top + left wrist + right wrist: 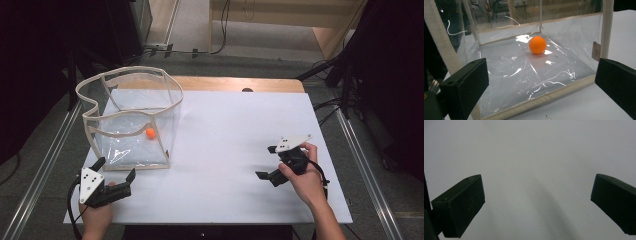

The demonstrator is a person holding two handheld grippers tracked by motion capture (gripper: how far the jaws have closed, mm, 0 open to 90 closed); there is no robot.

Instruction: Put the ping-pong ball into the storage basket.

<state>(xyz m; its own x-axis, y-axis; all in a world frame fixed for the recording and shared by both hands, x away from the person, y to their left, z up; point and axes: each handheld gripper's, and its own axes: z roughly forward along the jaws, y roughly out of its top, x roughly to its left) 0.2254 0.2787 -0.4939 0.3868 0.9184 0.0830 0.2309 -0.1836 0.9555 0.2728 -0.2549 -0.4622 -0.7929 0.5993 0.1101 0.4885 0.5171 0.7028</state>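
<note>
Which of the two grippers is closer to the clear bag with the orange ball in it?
The left gripper. It sits right at the front edge of the clear bag holding the orange ball, while the right gripper is far across the white table.

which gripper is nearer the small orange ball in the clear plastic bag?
Left. The left gripper sits just outside the clear plastic bag's near wall, facing the small orange ball. The right gripper is far across the white table.

The high view looks forward and down over the whole table point(225, 150). The left gripper view sits low, close to the clear bag point(524, 75), facing its near wall; both views share the bag and ball point(150, 133). The right gripper view faces bare tabletop, close
</note>
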